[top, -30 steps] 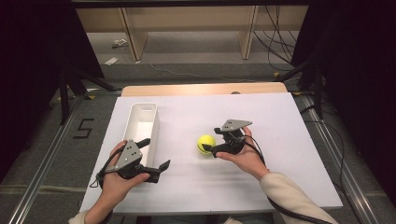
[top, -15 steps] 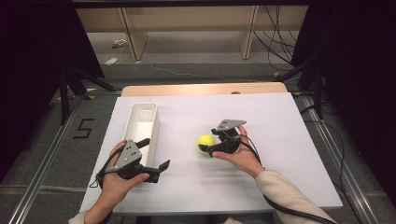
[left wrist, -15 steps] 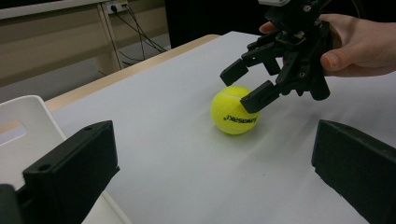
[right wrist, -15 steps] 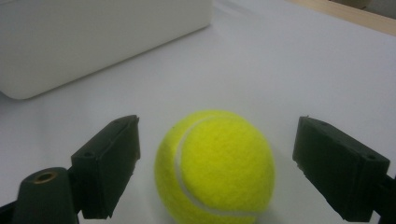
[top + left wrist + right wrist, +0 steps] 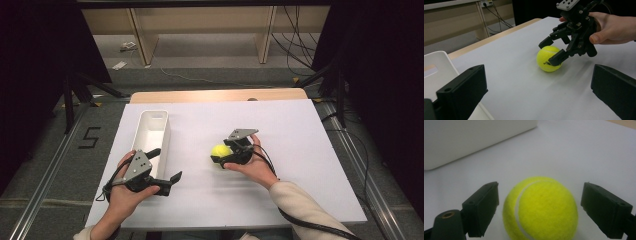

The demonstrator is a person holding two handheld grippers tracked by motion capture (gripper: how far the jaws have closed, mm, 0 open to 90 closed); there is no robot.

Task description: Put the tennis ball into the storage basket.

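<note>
A yellow-green tennis ball point(image 5: 219, 150) lies on the white table top point(image 5: 300, 140), right of centre. My right gripper point(image 5: 223, 155) reaches it from the right, and its open jaws straddle the ball. In the right gripper view the ball point(image 5: 540, 210) sits between the two jaws with a gap on each side. The left gripper view shows the ball point(image 5: 548, 58) with the right gripper point(image 5: 550, 50) around it. My left gripper point(image 5: 165, 166) is held open near the front left of the table, with nothing between its jaws point(image 5: 537, 95).
A long white bin point(image 5: 150, 131) stands left of centre, just beyond my left gripper and touching nothing. A wooden strip point(image 5: 215, 95) runs along the table's far edge. Shelving legs and cables stand on the floor beyond.
My right gripper has slid a little to the left, so its jaws now reach around the ball. The ball, the bin and my left gripper have stayed put.
</note>
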